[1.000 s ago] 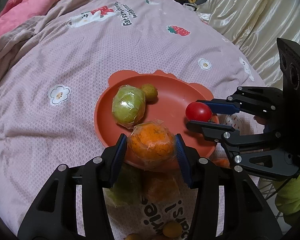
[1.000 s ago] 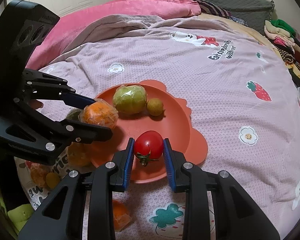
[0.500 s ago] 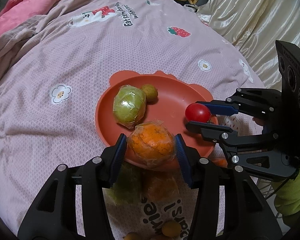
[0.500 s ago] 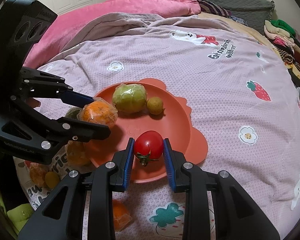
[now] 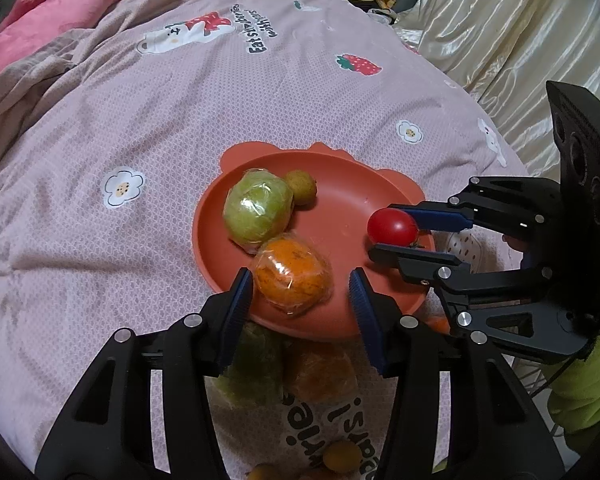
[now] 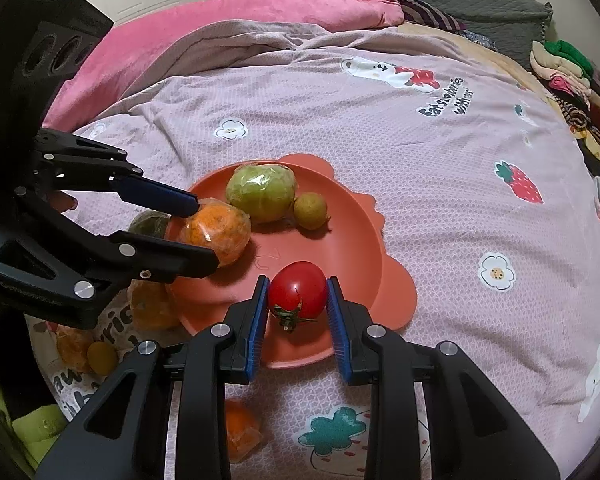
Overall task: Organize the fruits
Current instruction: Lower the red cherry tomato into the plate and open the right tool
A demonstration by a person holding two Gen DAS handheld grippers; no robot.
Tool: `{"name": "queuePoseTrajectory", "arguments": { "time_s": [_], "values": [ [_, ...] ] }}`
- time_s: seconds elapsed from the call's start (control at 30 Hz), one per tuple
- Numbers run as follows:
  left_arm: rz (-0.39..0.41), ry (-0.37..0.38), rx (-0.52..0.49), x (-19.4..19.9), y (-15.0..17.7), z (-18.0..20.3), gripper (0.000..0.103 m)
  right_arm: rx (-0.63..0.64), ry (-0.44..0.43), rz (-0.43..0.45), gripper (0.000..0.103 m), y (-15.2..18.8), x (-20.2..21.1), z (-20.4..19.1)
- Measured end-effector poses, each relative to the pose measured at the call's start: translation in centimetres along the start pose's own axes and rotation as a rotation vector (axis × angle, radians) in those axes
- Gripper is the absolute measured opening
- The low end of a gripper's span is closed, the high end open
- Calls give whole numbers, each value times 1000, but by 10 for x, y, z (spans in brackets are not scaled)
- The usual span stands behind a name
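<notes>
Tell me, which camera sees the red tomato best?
The right wrist view: the tomato sits big and close between the right tongs, green stem showing. The left wrist view shows it smaller, from the side, partly hidden by those tongs.

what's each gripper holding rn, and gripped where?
Right gripper: tomato, pinched across its sides, stem toward the camera. Left gripper: open, holding nothing; the wrapped orange sits on the plate between its fingers.

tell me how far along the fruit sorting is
Done: a wrapped green fruit, a small yellow-green fruit and a wrapped orange lie on the plate, the left gripper open around the orange. In hand: the right gripper holds a tomato. Left: several fruits beside the plate.
</notes>
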State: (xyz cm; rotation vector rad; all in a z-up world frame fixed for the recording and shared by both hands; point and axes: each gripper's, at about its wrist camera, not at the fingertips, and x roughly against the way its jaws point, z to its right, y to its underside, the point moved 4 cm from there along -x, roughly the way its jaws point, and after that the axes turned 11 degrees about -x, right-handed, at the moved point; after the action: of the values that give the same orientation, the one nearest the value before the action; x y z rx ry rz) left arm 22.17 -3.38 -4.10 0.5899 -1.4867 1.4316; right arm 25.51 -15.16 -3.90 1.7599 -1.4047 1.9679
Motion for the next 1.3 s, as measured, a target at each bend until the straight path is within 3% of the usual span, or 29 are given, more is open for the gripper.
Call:
{"name": "queuePoseTrajectory", "arguments": {
  "time_s": [0.6,1.3],
  "values": [
    [16,-8,4,11,3,-2,42,-4,-8,-27,28,2,-7,-4],
    [51,-25,39,31,8,-13,44,-32,-7,9,48,2,8,-2]
  ]
}}
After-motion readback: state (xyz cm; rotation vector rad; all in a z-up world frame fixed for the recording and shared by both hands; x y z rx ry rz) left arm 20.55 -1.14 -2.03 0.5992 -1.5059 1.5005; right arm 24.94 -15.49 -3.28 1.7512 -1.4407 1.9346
